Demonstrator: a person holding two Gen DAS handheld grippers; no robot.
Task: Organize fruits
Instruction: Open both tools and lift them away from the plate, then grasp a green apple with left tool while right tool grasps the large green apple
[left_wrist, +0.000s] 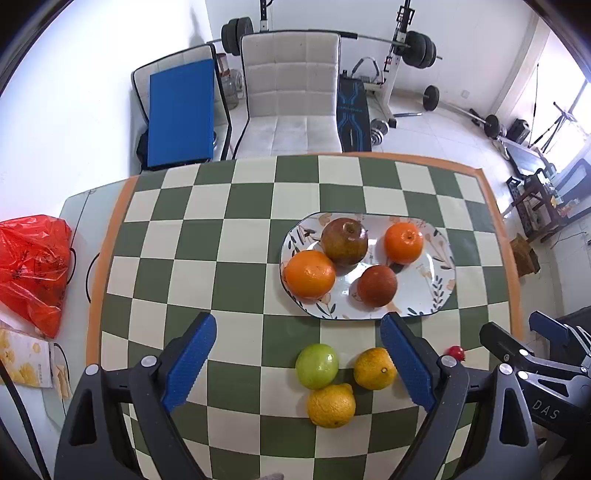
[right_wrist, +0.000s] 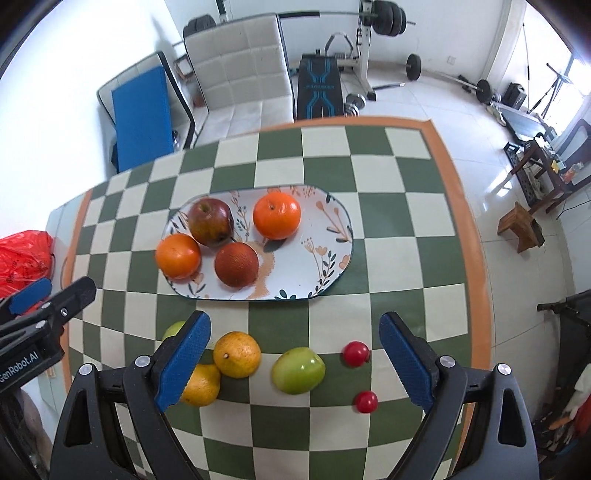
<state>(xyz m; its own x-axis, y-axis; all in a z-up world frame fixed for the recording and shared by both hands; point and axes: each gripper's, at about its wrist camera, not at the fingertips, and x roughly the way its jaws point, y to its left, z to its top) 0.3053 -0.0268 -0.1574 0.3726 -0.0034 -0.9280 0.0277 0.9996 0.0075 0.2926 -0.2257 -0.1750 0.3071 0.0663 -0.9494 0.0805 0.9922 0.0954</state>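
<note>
A floral oval plate (left_wrist: 424, 295) (right_wrist: 317, 258) holds a dark red apple (left_wrist: 344, 242) (right_wrist: 211, 221), two oranges (left_wrist: 310, 274) (left_wrist: 403, 242) and a brown-red fruit (left_wrist: 377, 286). Nearer on the checkered cloth lie a green fruit (left_wrist: 317, 366), a yellow citrus (left_wrist: 375, 368) (right_wrist: 236, 354) and a lemon (left_wrist: 331, 405). The right wrist view adds another green fruit (right_wrist: 298, 370) and two cherry tomatoes (right_wrist: 355, 353) (right_wrist: 366, 401). My left gripper (left_wrist: 298, 325) hangs open above the loose fruit. My right gripper (right_wrist: 293, 321) is open and holds nothing.
A red plastic bag (left_wrist: 33, 266) and a yellow packet (left_wrist: 26, 362) sit on the table's left end. A white chair (left_wrist: 291, 96) stands behind the table, with gym weights beyond. The cloth's orange border (right_wrist: 465, 229) marks the right edge.
</note>
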